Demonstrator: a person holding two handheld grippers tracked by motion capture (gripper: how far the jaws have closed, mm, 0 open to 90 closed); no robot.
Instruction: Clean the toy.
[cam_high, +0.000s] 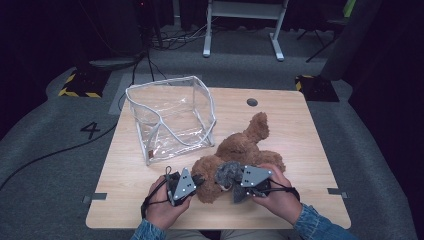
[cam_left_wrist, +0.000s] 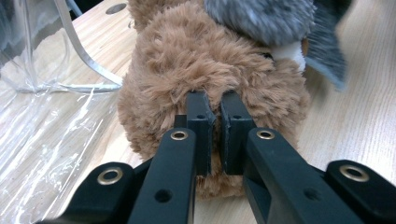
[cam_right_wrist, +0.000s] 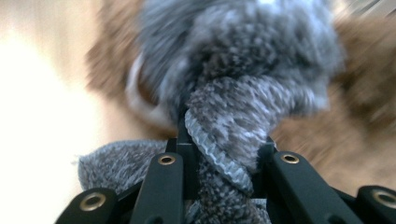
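Brown plush toy (cam_high: 235, 155), left tool (cam_left_wrist: 214, 122) pinching it, right tool (cam_right_wrist: 224, 154) apparently gripping grey toy (cam_right_wrist: 243, 70)

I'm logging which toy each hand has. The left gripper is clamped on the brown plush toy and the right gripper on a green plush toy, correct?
Not quite: the toy in the right gripper is grey, not green, as the right gripper view shows. The left gripper is indeed clamped on the brown plush toy.
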